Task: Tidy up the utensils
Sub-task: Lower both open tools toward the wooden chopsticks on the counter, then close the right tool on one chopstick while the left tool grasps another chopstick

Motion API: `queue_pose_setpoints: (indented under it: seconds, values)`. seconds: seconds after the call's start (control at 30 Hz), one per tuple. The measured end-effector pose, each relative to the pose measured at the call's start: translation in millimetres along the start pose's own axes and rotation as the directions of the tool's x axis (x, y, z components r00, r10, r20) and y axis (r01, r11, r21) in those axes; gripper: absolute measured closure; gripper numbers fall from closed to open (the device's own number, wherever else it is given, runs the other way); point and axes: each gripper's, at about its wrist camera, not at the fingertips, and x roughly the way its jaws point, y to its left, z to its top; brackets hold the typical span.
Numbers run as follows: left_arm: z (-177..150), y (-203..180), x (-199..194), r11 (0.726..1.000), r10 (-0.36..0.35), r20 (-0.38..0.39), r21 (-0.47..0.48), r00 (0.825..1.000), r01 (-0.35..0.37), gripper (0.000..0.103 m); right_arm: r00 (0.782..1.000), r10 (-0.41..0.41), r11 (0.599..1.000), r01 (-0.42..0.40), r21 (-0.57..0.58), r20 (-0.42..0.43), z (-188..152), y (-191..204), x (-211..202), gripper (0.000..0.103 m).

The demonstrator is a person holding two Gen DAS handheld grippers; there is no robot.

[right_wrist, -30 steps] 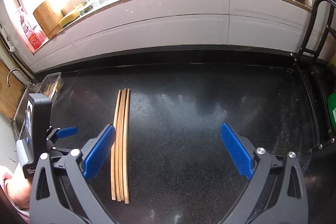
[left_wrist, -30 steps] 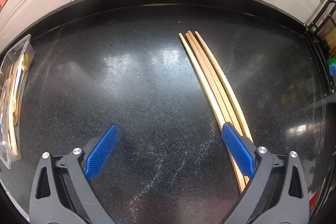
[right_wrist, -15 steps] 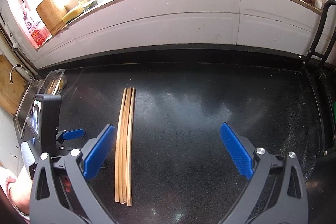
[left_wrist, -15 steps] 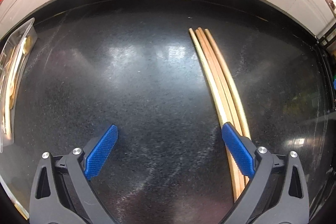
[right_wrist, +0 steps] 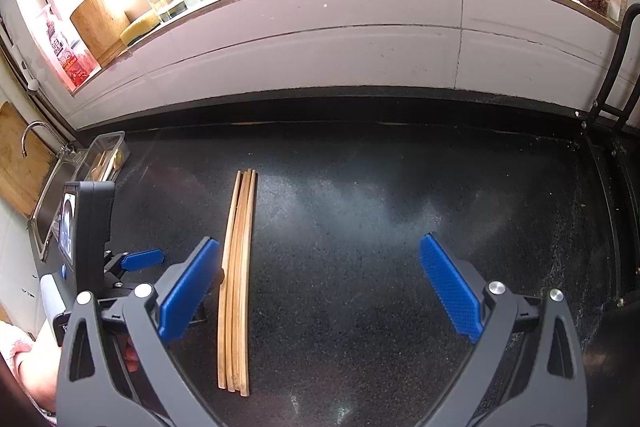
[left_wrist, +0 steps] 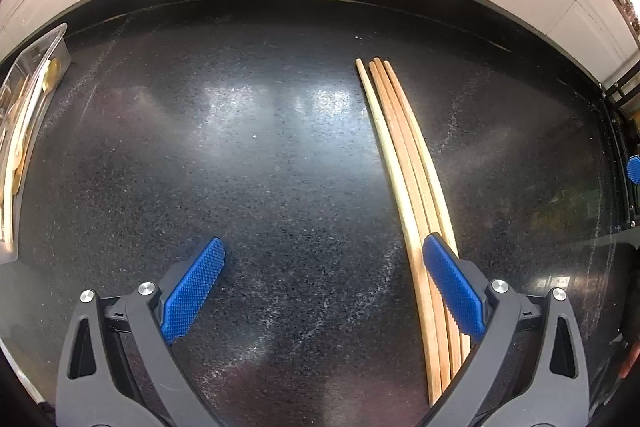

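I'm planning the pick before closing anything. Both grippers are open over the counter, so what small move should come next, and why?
Probably shift the left gripper slightly right, so the chopsticks lie between its fingers. They lie bundled on the black counter, under its right finger rather than inside the gap. The clear container sits at far left.

1. The left gripper (left_wrist: 323, 277), black-framed with blue ribbed pads, has its jaws spread wide with nothing between its fingers.
2. The right gripper (right_wrist: 319, 277), of the same build, is likewise spread wide and grips nothing.
3. In the right wrist view, the left gripper's body shows beyond the left finger (right_wrist: 188, 291), with a pink sleeve (right_wrist: 16, 359) below it.
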Motion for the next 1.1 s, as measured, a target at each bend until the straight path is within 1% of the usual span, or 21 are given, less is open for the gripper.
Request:
queue_pose_setpoints:
  seconds: [0.23, 0.43, 0.5, 0.57, 0.6, 0.63, 0.67, 0.73, 0.77, 0.83, 0.93, 1.0, 1.1]
  values:
    - [-1.0, -16.8, 3.6, 0.998, 0.060, 0.002, 0.031, 0.998, -0.060, 0.006, 1.000, 0.003, 1.000, -0.003, 0.003, -0.004, -0.3, -2.8, -1.5, 0.007]
    - [-6.8, -4.4, 1.2, 0.995, 0.099, -0.001, 0.006, 0.995, -0.099, 0.006, 1.000, 0.011, 1.000, -0.011, -0.008, -0.025, -0.3, 3.3, 5.1, 0.007]
    - [-9.8, -4.9, -0.1, 0.995, 0.103, -0.003, 0.003, 0.995, -0.103, 0.006, 0.999, 0.013, 1.000, -0.014, -0.013, -0.053, -0.1, 8.4, 12.4, 0.007]
    - [-12.3, -7.9, -2.3, 0.995, 0.101, 0.003, 0.016, 0.995, -0.101, 0.010, 0.996, 0.021, 1.000, -0.022, -0.018, -0.091, -1.8, 15.0, 22.0, 0.007]
    - [-14.2, -8.7, -4.4, 0.995, 0.096, 0.010, 0.034, 0.995, -0.097, 0.015, 0.994, 0.030, 0.999, -0.033, -0.023, -0.109, -2.9, 18.7, 26.9, 0.007]
    - [-15.3, -9.1, -6.4, 0.994, 0.093, 0.015, 0.051, 0.996, -0.093, 0.020, 0.991, 0.042, 0.999, -0.046, -0.029, -0.125, -4.5, 22.0, 31.2, 0.008]
    - [-15.7, -8.1, -8.7, 0.994, 0.090, 0.019, 0.056, 0.996, -0.091, 0.022, 0.988, 0.054, 0.997, -0.061, -0.040, -0.144, -7.0, 27.1, 36.3, 0.013]
    - [-18.7, -5.5, -12.4, 0.995, 0.091, 0.019, 0.043, 0.996, -0.092, 0.024, 0.987, 0.051, 0.996, -0.062, -0.065, -0.155, -10.5, 33.7, 42.2, 0.041]
    - [-19.9, -2.9, -13.5, 0.995, 0.093, 0.020, 0.037, 0.995, -0.094, 0.024, 0.986, 0.045, 0.995, -0.059, -0.081, -0.160, -11.9, 36.8, 46.0, 0.044]
    - [-22.5, 2.1, -16.2, 0.995, 0.096, 0.025, 0.028, 0.995, -0.096, 0.023, 0.983, 0.041, 0.993, -0.061, -0.104, -0.180, -14.6, 41.3, 53.2, 0.045]
    - [-27.0, 5.1, -19.0, 0.995, 0.094, 0.026, 0.023, 0.995, -0.095, 0.023, 0.974, 0.090, 0.984, -0.119, -0.133, -0.207, -17.5, 51.2, 63.1, 0.045]
    - [-29.9, 5.7, -20.8, 0.995, 0.092, 0.027, 0.026, 0.995, -0.093, 0.023, 0.975, 0.072, 0.979, -0.109, -0.169, -0.212, -19.0, 57.4, 68.0, 0.045]
    - [-34.9, 3.8, -24.6, 0.995, 0.088, 0.028, 0.036, 0.996, -0.089, 0.023, 0.976, 0.048, 0.979, -0.087, -0.183, -0.211, -18.4, 60.7, 73.1, 0.045]
